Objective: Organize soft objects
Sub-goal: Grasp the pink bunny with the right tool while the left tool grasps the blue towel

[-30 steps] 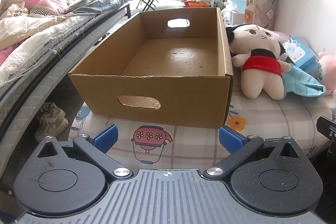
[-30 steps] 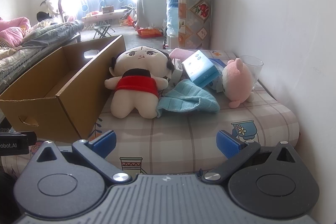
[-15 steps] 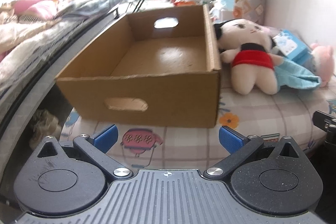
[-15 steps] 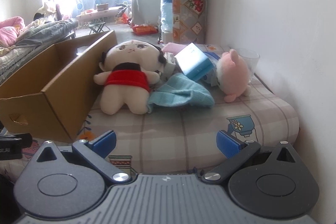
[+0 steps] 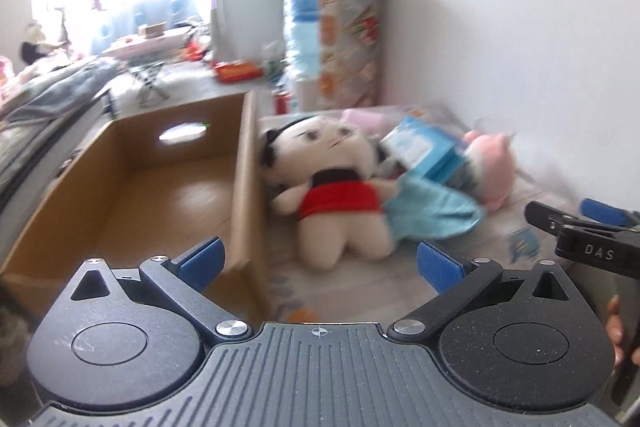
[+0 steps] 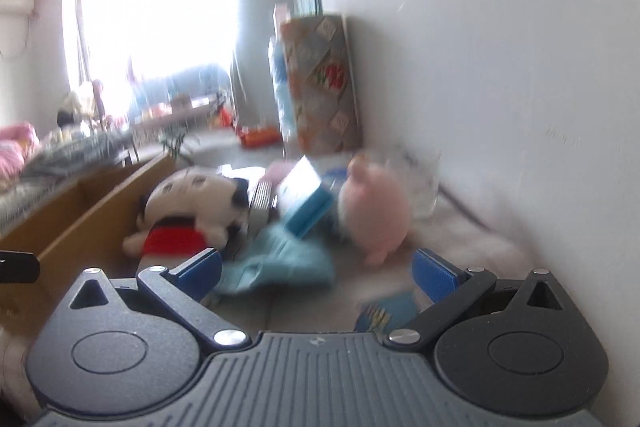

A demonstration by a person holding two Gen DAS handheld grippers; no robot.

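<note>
A cream doll in a red dress (image 5: 340,199) (image 6: 188,223) lies on the patterned bed beside an empty cardboard box (image 5: 136,187) (image 6: 80,223). A light-blue cloth (image 5: 432,211) (image 6: 280,263) rests against the doll's side. A pink plush (image 5: 492,167) (image 6: 376,215) stands near the wall. My left gripper (image 5: 320,259) is open, just short of the doll, nothing between its fingers. My right gripper (image 6: 316,267) is open too, over the cloth's near edge, and its body (image 5: 592,243) shows at the left view's right edge. Both views are blurred.
A blue-and-white carton (image 5: 420,147) (image 6: 304,195) lies between doll and pink plush, a clear glass (image 6: 420,187) behind. A white wall (image 6: 500,67) bounds the right. A patterned board (image 5: 348,39) and water bottles (image 5: 300,27) stand beyond. Another bed (image 5: 48,95) lies left.
Both grippers have swung right and moved forward toward the toys. The left view now centres on the doll instead of the box; the right gripper has closed in on the blue cloth.
</note>
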